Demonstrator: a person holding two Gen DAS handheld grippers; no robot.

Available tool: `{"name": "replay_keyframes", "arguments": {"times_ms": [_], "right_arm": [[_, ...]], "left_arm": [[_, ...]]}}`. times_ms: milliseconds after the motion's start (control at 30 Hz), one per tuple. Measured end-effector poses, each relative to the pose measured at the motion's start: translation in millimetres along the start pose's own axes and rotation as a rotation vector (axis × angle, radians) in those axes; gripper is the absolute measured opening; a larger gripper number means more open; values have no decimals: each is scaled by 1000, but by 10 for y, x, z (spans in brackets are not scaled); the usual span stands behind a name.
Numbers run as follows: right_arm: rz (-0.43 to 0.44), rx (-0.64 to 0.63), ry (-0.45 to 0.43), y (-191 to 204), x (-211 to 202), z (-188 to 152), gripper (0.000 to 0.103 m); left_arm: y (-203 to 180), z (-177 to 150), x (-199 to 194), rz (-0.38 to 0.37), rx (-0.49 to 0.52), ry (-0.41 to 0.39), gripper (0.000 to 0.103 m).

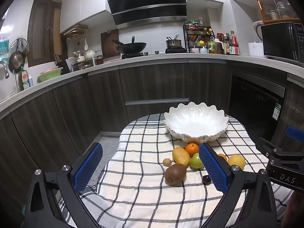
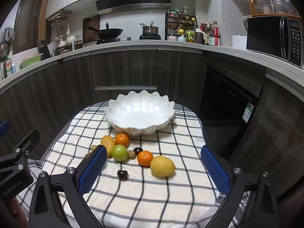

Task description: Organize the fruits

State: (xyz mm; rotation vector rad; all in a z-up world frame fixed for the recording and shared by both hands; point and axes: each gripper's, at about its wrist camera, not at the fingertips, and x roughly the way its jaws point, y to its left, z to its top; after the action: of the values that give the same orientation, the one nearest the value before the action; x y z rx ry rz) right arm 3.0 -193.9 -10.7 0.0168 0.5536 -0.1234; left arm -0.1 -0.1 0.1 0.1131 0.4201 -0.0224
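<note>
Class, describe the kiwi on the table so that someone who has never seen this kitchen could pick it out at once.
Find the white scalloped bowl on the checked cloth; the fruit lies in a cluster in front of it. The kiwi sits at the near left edge of that cluster, just in front of the yellow mango. It alone is brown, fuzzy and egg-shaped.

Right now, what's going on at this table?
A person holds two grippers over a checked cloth, about to sort fruit. Left gripper and right gripper are both open and hold nothing. The white scalloped bowl at the far end has no fruit in it. All the fruit lies loose in front of it: kiwi, mango, green fruit, two mandarins, lemon, a dark cherry.
</note>
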Motion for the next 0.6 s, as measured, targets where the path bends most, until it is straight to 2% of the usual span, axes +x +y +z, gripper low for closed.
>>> {"name": "replay_keyframes", "arguments": {"times_ms": [600], "right_arm": [[3,-1,3,-11,-11,4,100]], "left_arm": [[-3,-22,-1,-22,1,16,103]]}}
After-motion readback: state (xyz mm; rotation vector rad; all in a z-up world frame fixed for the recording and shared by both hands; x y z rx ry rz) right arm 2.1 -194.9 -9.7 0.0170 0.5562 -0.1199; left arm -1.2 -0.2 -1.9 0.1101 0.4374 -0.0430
